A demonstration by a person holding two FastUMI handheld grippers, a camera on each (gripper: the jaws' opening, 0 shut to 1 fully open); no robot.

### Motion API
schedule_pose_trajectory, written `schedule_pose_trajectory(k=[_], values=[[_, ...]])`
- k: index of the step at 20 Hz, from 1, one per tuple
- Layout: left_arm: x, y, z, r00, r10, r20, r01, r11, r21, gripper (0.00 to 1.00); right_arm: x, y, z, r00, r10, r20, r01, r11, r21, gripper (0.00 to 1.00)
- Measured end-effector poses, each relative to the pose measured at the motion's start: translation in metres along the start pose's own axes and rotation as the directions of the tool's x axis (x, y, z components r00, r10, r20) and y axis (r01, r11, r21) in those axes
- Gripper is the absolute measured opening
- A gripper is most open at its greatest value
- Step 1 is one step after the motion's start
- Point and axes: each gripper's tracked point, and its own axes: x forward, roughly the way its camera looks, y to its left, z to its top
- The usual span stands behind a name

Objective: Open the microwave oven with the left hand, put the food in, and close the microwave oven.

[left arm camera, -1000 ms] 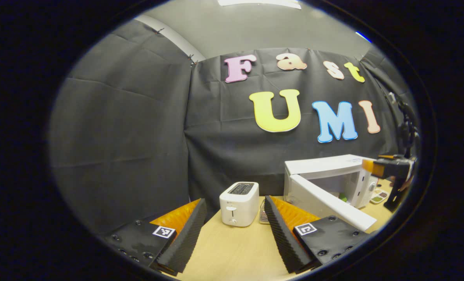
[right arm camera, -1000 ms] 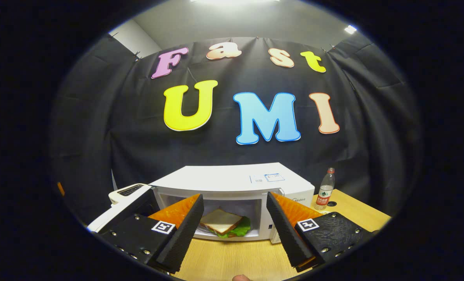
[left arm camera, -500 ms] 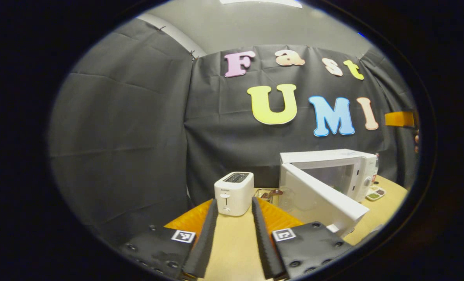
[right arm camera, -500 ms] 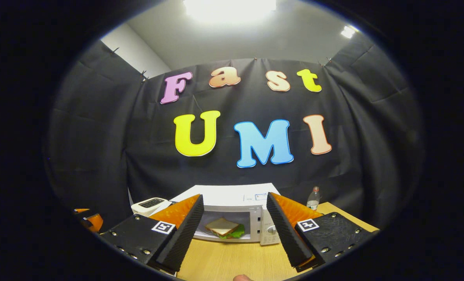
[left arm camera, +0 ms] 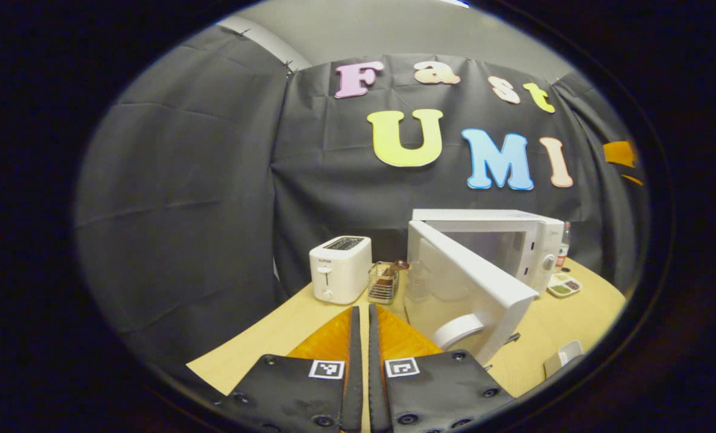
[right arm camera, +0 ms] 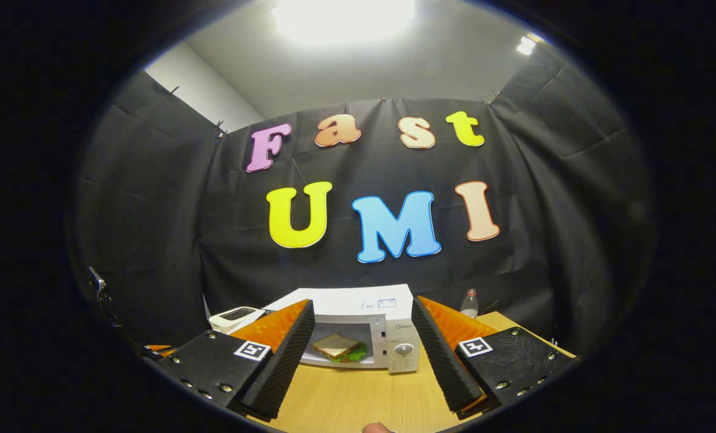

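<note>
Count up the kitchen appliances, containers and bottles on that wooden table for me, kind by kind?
Appliances: 2 (white microwave oven, door open; white two-slot toaster)
Containers: 2 (small wire basket; white sectioned snack tray)
Clear plastic bottles: 1
Total: 5

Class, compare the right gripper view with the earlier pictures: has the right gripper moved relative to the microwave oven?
Yes. The right gripper has drawn back from the microwave oven: the oven and the sandwich inside now look smaller between its open fingers.

Glossy white microwave (left arm camera: 514, 240), wood-grain table (right arm camera: 358, 400)
</note>
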Motion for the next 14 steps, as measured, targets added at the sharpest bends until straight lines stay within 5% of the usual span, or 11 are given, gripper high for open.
schedule_pose_trajectory(k=[5,7,8,14], values=[[0.001,-0.027,-0.003,1.000,-0.001,-0.013,0.001,1.000,0.020,0.11,-0.030,-0.038,0.005,1.000,-0.014,-0.004,0.014,1.000,-0.023,0.98],[-0.005,-0.037,-0.002,1.000,0.000,-0.015,0.000,1.000,0.007,0.01,-0.044,-0.057,0.007,1.000,-0.029,-0.003,0.029,0.999,-0.022,0.98],[-0.005,-0.041,-0.002,1.000,0.002,-0.020,-0.002,1.000,0.004,0.08,-0.051,-0.066,0.007,0.999,-0.037,-0.004,0.037,0.999,-0.020,0.98],[-0.005,-0.080,0.003,0.999,-0.025,-0.021,0.027,0.998,0.055,0.07,-0.075,-0.101,0.000,0.998,-0.056,-0.016,0.057,0.998,0.011,0.98]])
